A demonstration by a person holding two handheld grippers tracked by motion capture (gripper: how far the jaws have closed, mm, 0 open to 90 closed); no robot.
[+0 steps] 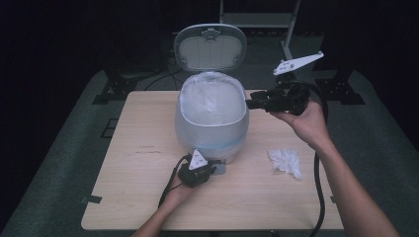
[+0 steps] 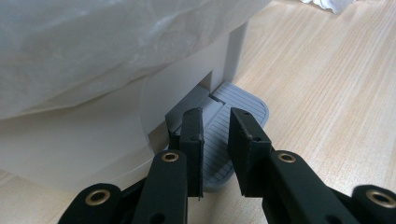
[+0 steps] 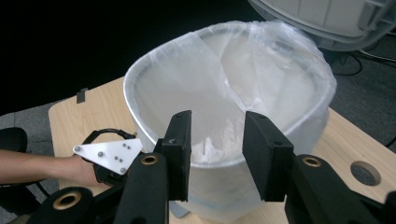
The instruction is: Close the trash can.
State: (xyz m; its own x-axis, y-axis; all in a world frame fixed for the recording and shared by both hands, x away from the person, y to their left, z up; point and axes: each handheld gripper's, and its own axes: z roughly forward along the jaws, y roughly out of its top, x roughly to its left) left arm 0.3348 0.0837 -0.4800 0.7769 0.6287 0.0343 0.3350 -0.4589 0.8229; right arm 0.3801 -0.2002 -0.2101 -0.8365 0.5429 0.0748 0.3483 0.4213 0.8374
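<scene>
Two grippers work around a rounded grey pedal bin (image 1: 211, 123) at the table's (image 1: 133, 207) middle. Left gripper (image 2: 215, 140), jaws at their narrowest with nothing between, presses the ribbed grey plastic pedal (image 2: 238, 121), seen closely in its own view. Right gripper (image 3: 217, 144) hovers part-open and empty beside the crinkly translucent liner (image 3: 243, 88); crumpled tissue (image 1: 285, 162) lies rightward.

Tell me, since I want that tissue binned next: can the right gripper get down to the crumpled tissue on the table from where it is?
Probably yes. The right gripper hangs by the bin's rim with nothing between its jaws, and the crumpled tissue lies on bare table below that forearm, with nothing between them.
</scene>
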